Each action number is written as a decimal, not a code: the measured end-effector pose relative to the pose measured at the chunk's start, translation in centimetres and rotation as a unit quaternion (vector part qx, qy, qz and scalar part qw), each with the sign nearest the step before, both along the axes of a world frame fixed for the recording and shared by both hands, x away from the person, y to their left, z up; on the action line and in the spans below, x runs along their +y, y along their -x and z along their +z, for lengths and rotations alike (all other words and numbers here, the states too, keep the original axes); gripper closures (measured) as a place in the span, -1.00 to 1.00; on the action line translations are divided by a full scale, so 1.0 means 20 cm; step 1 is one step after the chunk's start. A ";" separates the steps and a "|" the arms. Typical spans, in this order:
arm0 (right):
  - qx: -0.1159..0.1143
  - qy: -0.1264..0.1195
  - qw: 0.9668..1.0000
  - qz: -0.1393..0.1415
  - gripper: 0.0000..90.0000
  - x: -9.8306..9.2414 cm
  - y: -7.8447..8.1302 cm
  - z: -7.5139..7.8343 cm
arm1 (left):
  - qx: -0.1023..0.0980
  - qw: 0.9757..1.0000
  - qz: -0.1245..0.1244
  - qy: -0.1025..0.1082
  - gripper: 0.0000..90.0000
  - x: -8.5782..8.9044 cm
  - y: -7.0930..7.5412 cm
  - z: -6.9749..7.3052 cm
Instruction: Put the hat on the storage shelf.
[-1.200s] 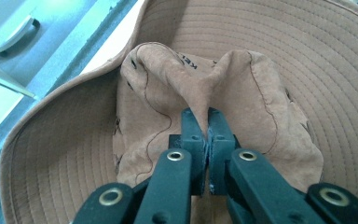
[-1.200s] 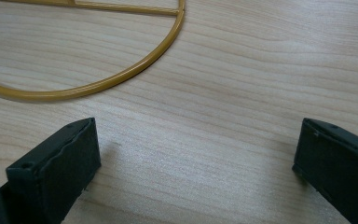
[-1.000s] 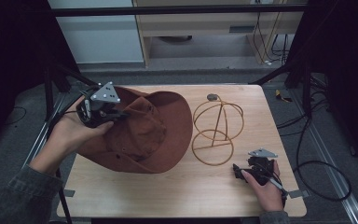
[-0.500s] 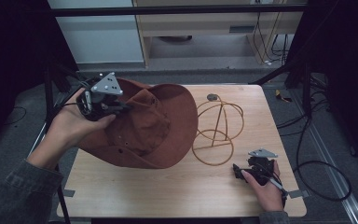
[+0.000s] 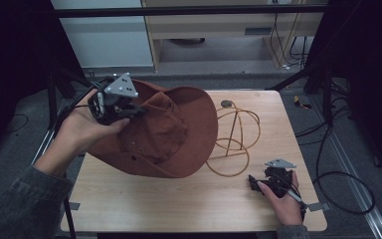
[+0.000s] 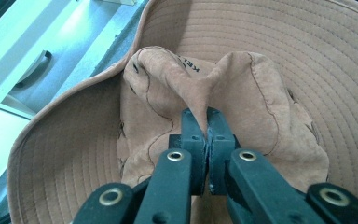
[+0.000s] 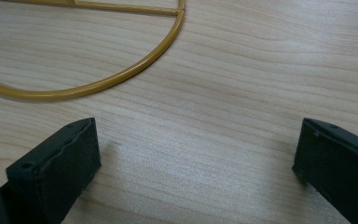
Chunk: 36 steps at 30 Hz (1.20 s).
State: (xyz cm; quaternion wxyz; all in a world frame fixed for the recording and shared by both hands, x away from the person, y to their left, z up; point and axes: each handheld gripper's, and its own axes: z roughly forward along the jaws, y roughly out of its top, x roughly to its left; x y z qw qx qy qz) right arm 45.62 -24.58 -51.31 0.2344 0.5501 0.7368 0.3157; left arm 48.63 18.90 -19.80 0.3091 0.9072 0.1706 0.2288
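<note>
Since a second ago my left gripper [image 5: 132,110] has carried the brown hat [image 5: 179,134] upward and toward the far left corner of the counter [image 5: 179,209]; the hat now tilts with its far brim raised and its near brim low over the wood. My right gripper [image 5: 258,183] has not shifted; it rests on the counter at the near right, next to the gold wire hat stand [image 5: 234,144].

In the left gripper view the fingers [image 6: 193,135] are pressed together on a fold of the hat's soft crown fabric [image 6: 205,88], so I'm pinching cloth alone. In the right gripper view the fingers [image 7: 56,168] stand spread wide over bare wood, with the stand's base ring [image 7: 121,74] just beyond them.

My worry is that pinch: the fold is thin, the whole hat hangs from it, and a quick swing could pull the cloth out. The wide brim also sits right beside the stand. If I sweep the hat across too low, I judge the brim would catch the light wire and tip or drag it, since nothing holds the stand down.
</note>
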 end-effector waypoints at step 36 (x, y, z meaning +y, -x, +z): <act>0.000 -0.001 1.000 0.000 -0.99 0.00 0.00 0.00 | -0.030 0.998 -0.046 -0.022 0.96 -0.50 -0.11 0.27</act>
